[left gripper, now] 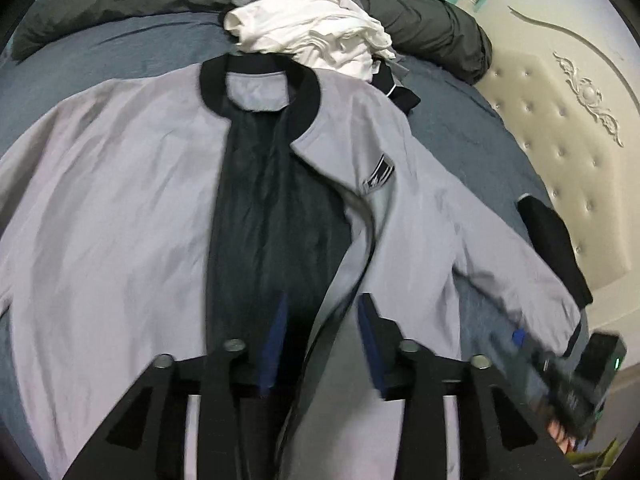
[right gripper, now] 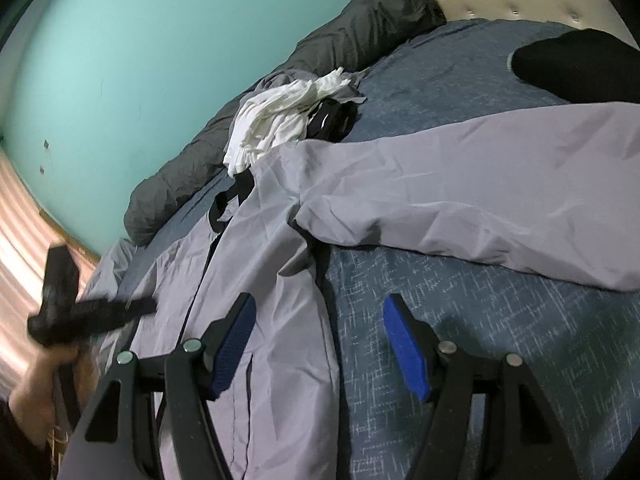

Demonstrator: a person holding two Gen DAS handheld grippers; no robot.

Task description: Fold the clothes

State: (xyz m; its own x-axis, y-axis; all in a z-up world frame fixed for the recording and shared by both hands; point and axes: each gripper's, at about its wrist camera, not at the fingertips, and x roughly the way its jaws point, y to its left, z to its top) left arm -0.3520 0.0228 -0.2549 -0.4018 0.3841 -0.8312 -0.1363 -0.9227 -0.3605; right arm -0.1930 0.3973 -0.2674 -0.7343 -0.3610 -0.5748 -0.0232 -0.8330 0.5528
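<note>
Grey jacket (left gripper: 120, 200) spread open on blue bedspread (right gripper: 480, 340); left gripper (left gripper: 322, 320) apart, empty; right gripper (right gripper: 320, 320) apart, empty.

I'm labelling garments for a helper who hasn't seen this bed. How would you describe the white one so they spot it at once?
Start at the blue bedspread, where a grey jacket lies spread open. Just beyond its black collar, toward the rolled dark duvet, sits a crumpled white garment. It is the only white fabric there, bunched rather than flat.
</note>
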